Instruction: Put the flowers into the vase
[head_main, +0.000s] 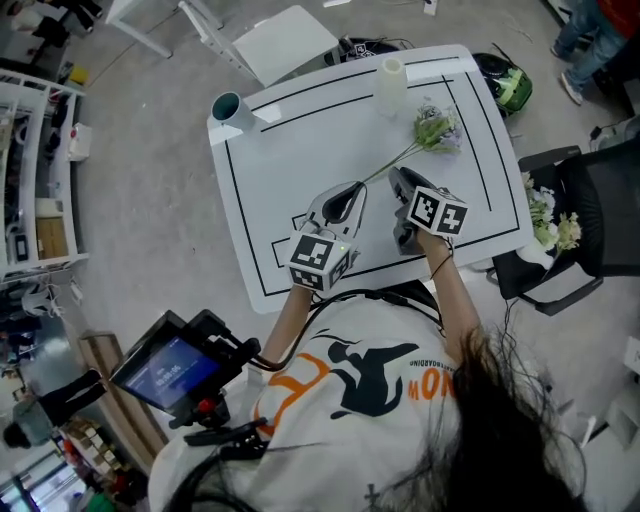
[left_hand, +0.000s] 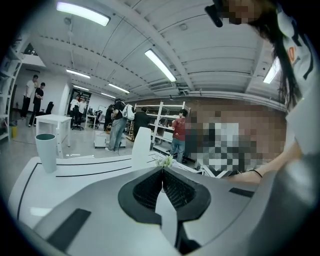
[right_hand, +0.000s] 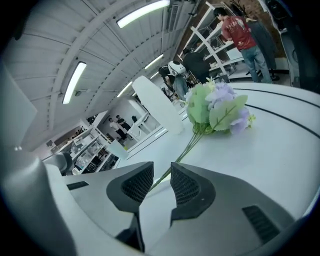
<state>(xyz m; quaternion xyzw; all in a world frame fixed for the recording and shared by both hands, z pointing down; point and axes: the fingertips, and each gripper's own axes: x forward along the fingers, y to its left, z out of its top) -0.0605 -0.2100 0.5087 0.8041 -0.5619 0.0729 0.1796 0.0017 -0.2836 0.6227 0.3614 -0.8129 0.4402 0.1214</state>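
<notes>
Partly hidden: stem (head_main: 390, 165) in left gripper (head_main: 357, 190)

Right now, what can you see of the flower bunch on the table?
The flower bunch has pale lilac blooms, green leaves and thin green stems, and looks artificial. It lies on its side on the white table, head near the white vase. The stems run between the open jaws of the right hand-held gripper, touching neither. The shut left hand-held gripper sits at the stem end; a grip there cannot be confirmed.
</notes>
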